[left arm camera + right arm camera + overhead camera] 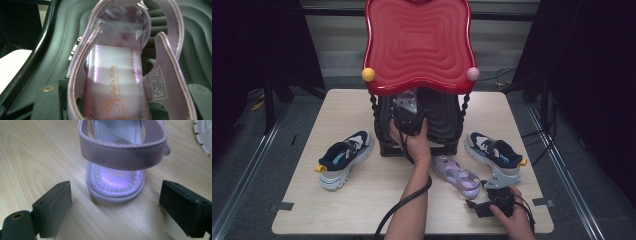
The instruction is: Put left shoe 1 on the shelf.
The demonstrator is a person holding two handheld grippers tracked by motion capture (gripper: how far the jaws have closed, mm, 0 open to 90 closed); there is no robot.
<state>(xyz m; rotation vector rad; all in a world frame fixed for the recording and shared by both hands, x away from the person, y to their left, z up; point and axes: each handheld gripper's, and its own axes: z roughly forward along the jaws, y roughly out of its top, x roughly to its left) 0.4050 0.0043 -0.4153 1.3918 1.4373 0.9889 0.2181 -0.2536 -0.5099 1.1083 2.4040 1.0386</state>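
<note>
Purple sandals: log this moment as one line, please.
left gripper: at rack shelf, sandal between jaws, grip unclear | right gripper: jaws open, facing second sandal on table

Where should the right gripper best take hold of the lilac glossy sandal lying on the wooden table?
Probably at the heel of the lilac glossy sandal, coming from behind: it lies flat and points at the right gripper, whose open jaws stand wider than the narrow heel under the back strap.

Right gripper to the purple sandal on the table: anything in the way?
Nothing: the right gripper view shows bare wooden tabletop between the open fingers and the purple sandal.
</note>
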